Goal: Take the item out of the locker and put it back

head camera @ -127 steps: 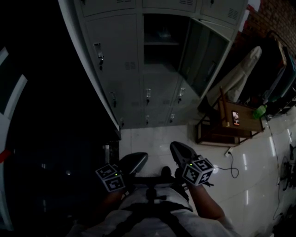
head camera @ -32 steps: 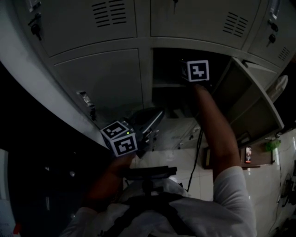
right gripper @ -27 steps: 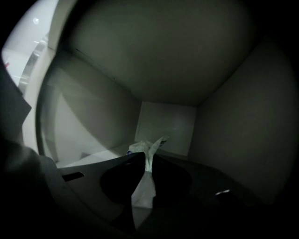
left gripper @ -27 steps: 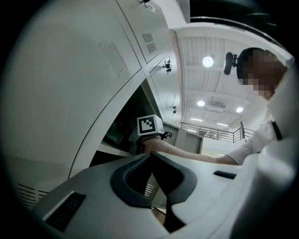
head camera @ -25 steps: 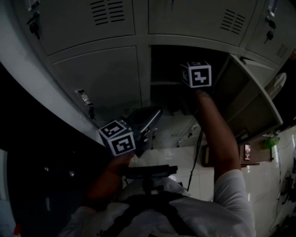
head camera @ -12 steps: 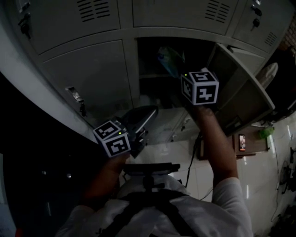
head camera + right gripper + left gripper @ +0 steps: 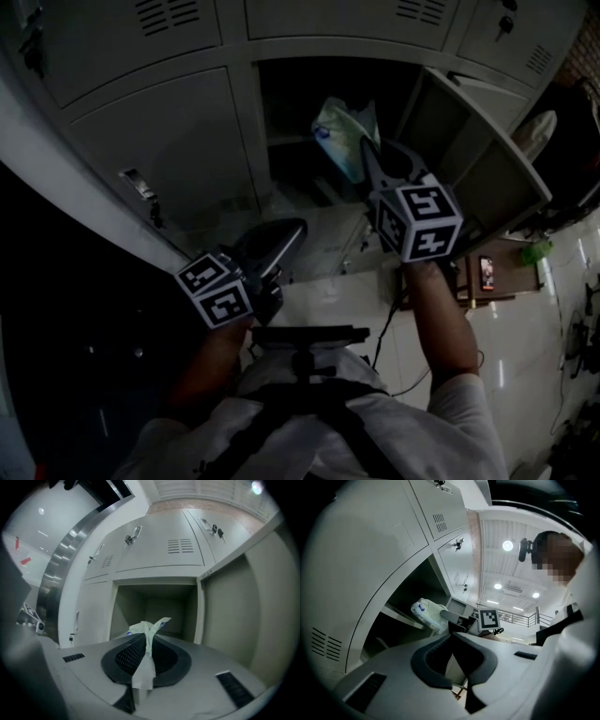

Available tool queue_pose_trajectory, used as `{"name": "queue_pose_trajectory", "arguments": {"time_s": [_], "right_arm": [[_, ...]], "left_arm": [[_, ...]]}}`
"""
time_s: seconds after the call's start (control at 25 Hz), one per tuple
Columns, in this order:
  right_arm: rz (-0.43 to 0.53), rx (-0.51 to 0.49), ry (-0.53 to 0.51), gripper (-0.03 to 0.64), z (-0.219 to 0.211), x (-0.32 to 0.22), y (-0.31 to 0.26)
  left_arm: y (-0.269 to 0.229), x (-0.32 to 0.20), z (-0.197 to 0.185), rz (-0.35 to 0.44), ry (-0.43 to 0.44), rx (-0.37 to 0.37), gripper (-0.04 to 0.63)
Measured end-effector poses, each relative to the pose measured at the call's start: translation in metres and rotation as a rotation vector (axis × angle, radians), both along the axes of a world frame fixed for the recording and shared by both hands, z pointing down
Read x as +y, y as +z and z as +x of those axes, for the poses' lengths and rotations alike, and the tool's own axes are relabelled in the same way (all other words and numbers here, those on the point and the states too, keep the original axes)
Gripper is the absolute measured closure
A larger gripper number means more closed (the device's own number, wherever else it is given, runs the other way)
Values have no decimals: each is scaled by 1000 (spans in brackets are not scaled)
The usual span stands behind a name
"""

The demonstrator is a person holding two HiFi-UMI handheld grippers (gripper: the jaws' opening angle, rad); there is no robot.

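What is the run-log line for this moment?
phase: take-out | right gripper: shut on plastic packet | plastic packet: held in front of open locker compartment | left gripper: shut, empty

"What does the room around show?"
"Glossy pale floor tiles (image 7: 525, 375), a wooden table (image 7: 502, 281) near the right edge, and a brick wall (image 7: 586, 47) in the top right corner."
"And the light?"
"Round ceiling lamps (image 7: 507, 545) glow overhead."

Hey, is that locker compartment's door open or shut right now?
Open. The door is swung out to the right, and the right gripper view looks straight into the compartment.
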State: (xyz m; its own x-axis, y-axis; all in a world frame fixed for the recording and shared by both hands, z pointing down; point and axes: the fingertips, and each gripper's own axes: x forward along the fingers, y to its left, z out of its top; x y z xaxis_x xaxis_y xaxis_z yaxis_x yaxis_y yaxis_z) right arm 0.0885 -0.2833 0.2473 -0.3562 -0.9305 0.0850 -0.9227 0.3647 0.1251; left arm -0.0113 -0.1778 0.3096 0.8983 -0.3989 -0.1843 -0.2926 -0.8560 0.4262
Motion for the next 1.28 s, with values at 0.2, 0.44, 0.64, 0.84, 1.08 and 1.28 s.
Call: {"name": "queue_pose_trajectory", "arguments": {"time_s": [0.2,0.44,0.64,0.84,1.08,1.28], "right_arm": [[0,-25,-8,594,4,31,11],[-23,-57,-1,594,12,61,30],[-51,-86,1,594,17,78,46],[-91,-118,3,594,20,97,66],[-108,-146,3,594,20,117,83],[-131,-157,12,594,21,126,94]], "left_arm": [[6,8,-4,-18,-7,5,592],[17,19,-7,-49,-17,-4,592],[25,26,-10,-67,-20,-16,592],[35,33,-14,-86,-24,-27,592],[44,40,-15,-119,-11,-24,592],[49,44,-15,-132,-4,-33,592]]}}
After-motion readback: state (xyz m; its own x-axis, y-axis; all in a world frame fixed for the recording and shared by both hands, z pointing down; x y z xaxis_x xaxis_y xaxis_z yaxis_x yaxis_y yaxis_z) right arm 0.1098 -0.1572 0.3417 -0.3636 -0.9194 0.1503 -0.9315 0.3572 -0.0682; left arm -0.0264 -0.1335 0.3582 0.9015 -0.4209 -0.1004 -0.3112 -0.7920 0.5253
